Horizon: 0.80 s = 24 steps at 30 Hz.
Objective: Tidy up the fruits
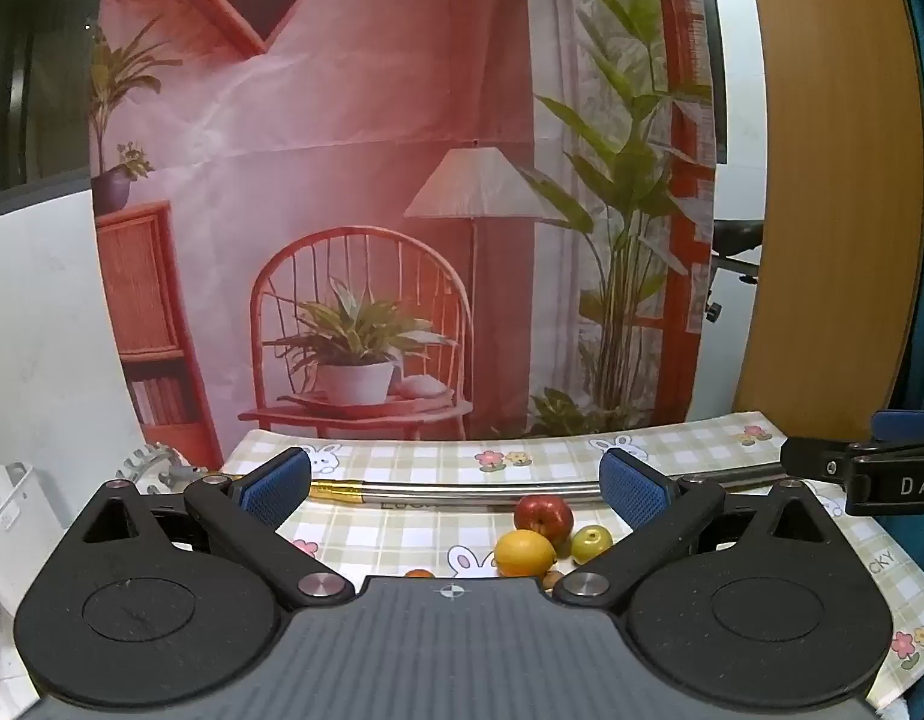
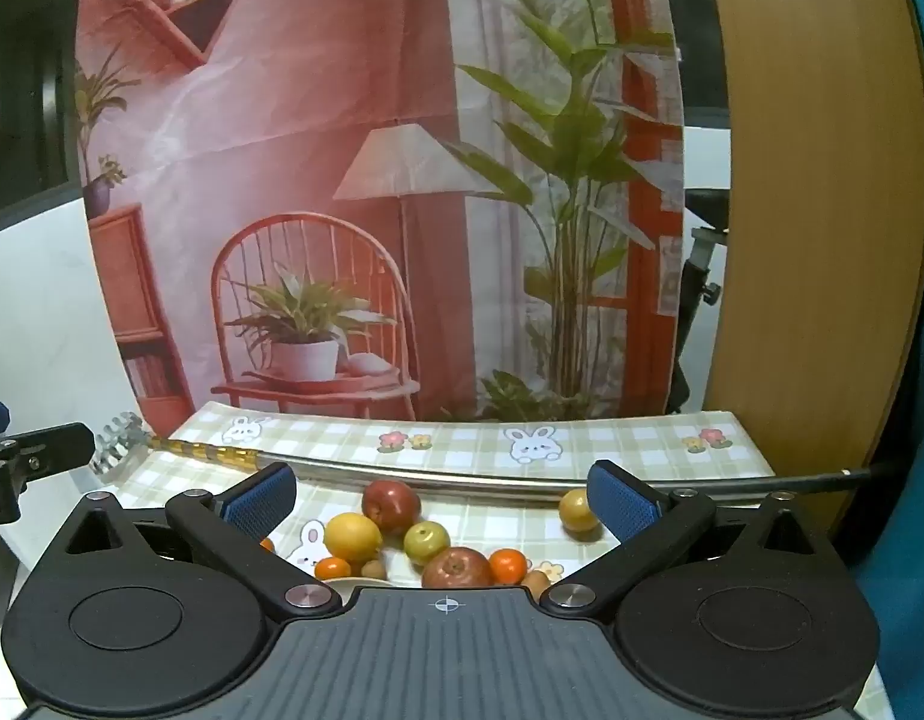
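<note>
Fruits (image 2: 438, 546) heaped loose on the checked counter (image 2: 642, 444), just this side of a long metal rod (image 2: 462, 480) lying crosswise. Nearest the rod, a red apple (image 2: 391, 505); beside it a lemon (image 2: 352, 536) and a small green fruit (image 2: 426, 542); closer in, a second red apple (image 2: 458, 568) flanked by small oranges. One yellowish fruit (image 2: 576, 509) apart, hard against the rod. Right claw (image 2: 441, 495) wide open, empty, tilted down, heap straight ahead and just below. Left claw (image 1: 456, 486) likewise open and empty, but heap off to its right. Likely nearer and better lined up: right hand. No bowl or tray visible.
</note>
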### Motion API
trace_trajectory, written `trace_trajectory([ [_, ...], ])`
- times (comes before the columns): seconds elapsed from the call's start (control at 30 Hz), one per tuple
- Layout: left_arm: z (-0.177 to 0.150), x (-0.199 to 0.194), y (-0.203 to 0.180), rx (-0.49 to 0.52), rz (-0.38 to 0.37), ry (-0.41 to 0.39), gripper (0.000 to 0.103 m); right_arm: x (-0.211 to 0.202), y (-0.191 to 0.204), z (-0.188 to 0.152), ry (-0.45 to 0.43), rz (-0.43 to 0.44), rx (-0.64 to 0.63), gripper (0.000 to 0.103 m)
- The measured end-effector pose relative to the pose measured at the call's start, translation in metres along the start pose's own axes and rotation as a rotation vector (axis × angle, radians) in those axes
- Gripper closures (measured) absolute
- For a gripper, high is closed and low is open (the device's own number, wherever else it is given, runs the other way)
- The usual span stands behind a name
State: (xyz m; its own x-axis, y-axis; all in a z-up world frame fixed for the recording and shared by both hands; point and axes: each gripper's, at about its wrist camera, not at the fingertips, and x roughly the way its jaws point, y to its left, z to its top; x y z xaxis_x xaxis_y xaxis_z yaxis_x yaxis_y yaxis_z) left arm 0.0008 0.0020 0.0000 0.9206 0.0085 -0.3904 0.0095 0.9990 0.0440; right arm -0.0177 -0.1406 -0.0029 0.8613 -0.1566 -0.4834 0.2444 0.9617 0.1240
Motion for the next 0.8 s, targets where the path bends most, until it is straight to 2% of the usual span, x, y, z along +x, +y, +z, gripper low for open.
trace_trajectory([
  [0.07, 0.0005, 0.0007, 0.0018, -0.004, 0.000, 0.001, 0.000, -0.0001, 0.0013, -0.0014, 0.001, 0.005, 0.008, 0.000],
  [0.1, -0.0008, -0.0058, -0.0019, 0.011, 0.007, -0.029, 0.000, 0.0002, 0.0019, -0.0020, 0.002, 0.005, 0.009, 0.000],
  [0.8, 0.0000, -0.0062, 0.0017, -0.001, -0.008, -0.029, 0.000, -0.0074, -0.0061, 0.0052, -0.025, -0.007, 0.031, 0.000],
])
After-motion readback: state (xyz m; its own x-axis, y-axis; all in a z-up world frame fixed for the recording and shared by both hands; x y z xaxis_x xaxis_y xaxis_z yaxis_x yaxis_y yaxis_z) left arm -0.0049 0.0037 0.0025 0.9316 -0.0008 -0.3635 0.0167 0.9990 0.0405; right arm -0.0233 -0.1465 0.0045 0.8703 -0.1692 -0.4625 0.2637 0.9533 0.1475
